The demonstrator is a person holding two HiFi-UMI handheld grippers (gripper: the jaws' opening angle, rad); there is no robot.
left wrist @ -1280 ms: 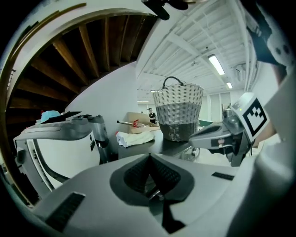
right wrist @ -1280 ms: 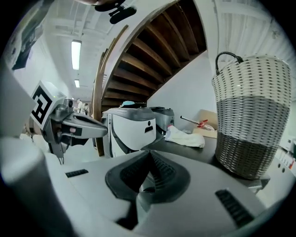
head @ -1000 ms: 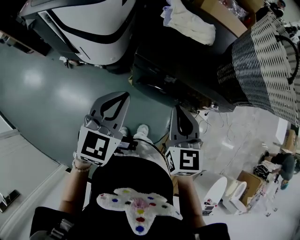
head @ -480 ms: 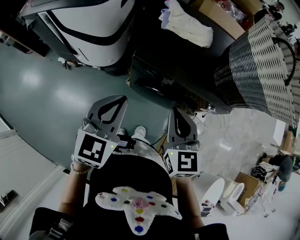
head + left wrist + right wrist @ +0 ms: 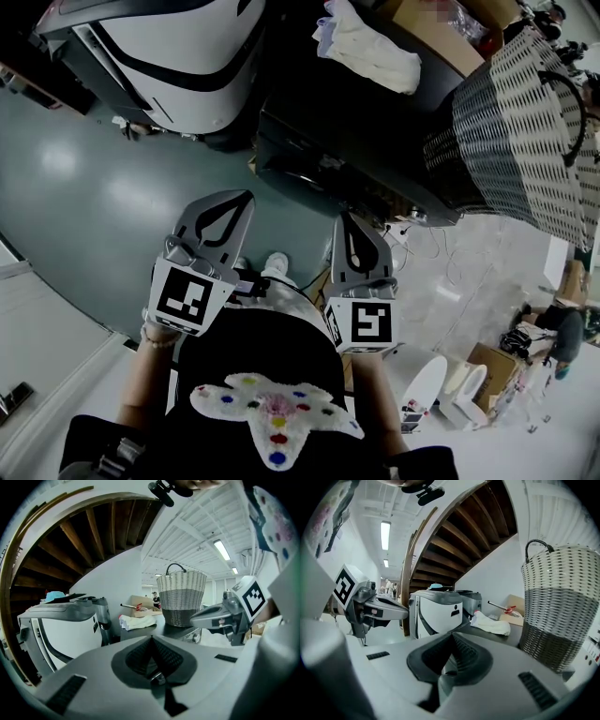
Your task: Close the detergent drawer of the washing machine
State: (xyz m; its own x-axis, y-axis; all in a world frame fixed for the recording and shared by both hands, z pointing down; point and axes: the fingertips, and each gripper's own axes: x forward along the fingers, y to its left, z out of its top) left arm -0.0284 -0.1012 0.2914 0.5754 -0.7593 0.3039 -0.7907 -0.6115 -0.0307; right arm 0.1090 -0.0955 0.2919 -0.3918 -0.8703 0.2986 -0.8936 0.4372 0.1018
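Observation:
Both grippers hang side by side in front of my body, over the teal floor. In the head view my left gripper (image 5: 246, 196) and right gripper (image 5: 349, 217) are shut with nothing between the jaws. They point toward a dark machine (image 5: 328, 155) that stands a short way ahead, apart from both. I cannot make out a detergent drawer on its shadowed front. In the left gripper view my left gripper (image 5: 151, 637) shows its pads pressed together, with the right gripper (image 5: 220, 616) beside it. In the right gripper view my right gripper (image 5: 451, 634) is likewise shut and the dark machine's top (image 5: 497, 637) lies ahead.
A white cloth (image 5: 370, 47), a cardboard box (image 5: 441, 23) and a tall wicker basket (image 5: 525, 131) rest on the dark machine's top. A white and black machine (image 5: 178, 47) stands to its left. Cables (image 5: 422, 246) trail on the pale floor at the right.
Both grippers stay shut and nearly in place. The right gripper has rolled slightly, and the head view has shifted a little.

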